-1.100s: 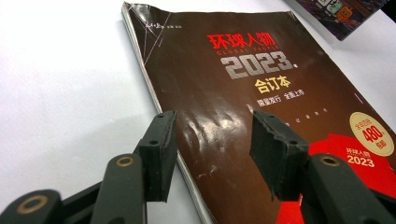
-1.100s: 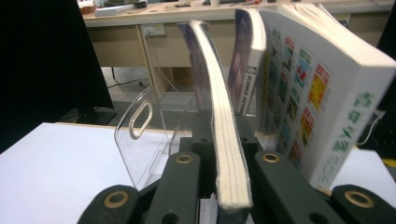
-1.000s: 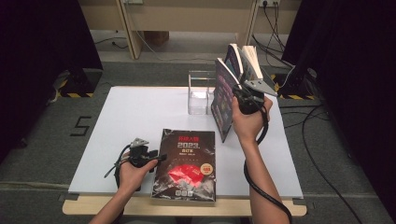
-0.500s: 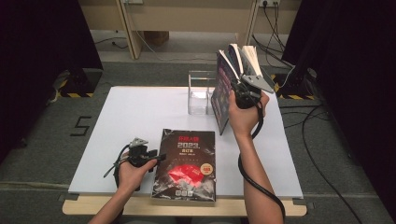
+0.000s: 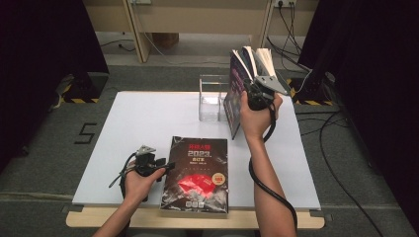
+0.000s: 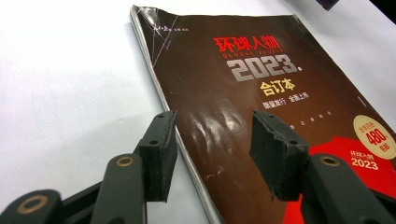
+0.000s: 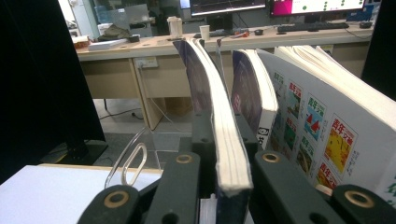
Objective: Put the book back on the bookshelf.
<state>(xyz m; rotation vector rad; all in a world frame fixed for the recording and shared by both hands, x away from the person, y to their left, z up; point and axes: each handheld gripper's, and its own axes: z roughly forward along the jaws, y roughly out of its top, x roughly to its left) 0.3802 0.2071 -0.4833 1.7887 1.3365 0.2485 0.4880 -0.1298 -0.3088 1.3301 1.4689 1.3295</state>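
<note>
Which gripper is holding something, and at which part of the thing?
The right gripper clamps an upright magazine by its page edge. The left gripper holds nothing, open over the flat magazine.

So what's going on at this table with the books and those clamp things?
A person works with a hand-held gripper in each hand. The right gripper is clamped on an upright magazine at the clear rack, beside other standing books. The left gripper rests open at the edge of the dark 2023 magazine lying flat on the white table.
</note>
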